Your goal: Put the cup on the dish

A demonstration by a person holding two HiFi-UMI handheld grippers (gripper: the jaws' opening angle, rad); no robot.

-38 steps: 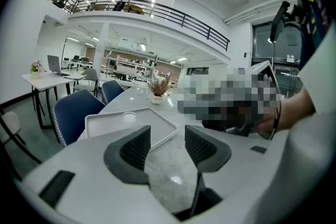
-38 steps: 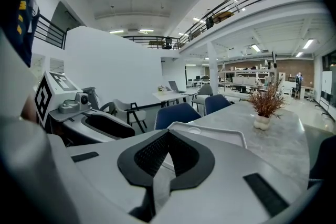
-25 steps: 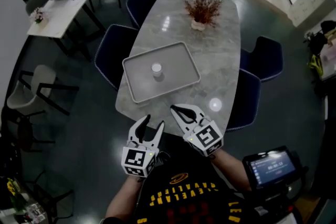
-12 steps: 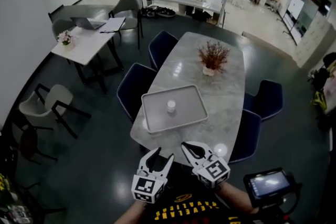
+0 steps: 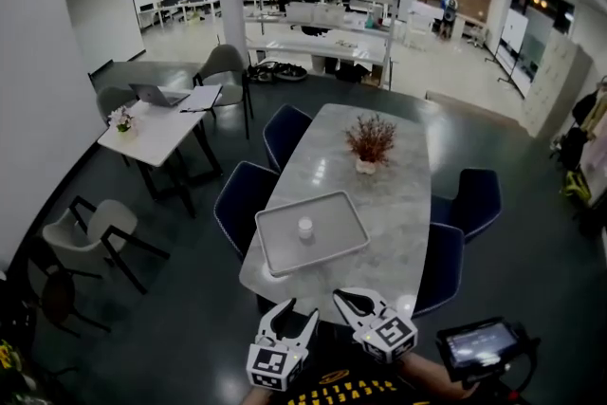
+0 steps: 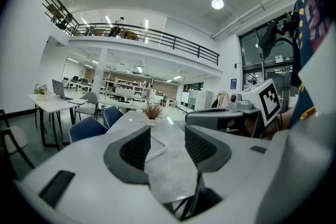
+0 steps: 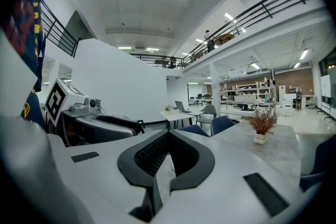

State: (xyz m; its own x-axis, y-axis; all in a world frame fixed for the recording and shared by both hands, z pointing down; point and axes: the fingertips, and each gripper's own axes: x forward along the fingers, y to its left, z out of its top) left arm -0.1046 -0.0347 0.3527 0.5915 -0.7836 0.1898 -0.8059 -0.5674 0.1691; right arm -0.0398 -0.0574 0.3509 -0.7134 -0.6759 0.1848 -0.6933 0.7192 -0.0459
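A small white cup stands upright in the middle of a grey rectangular tray on the near end of the marble table. Both grippers hover short of the table's near edge, well away from the cup. My left gripper is open with nothing between its fingers; in the left gripper view a corner of the tray shows through the gap. My right gripper is shut and empty, its pads meeting. The cup is not visible in either gripper view.
A potted dried plant stands at the table's far half. Dark blue chairs flank the table on both sides. A white side table with a laptop stands at left. A handheld screen sits by my right arm.
The head view has tilted up and drawn back: the table and tray look smaller and more of the hall shows. Both grippers sit lower in the picture, their jaws unchanged.
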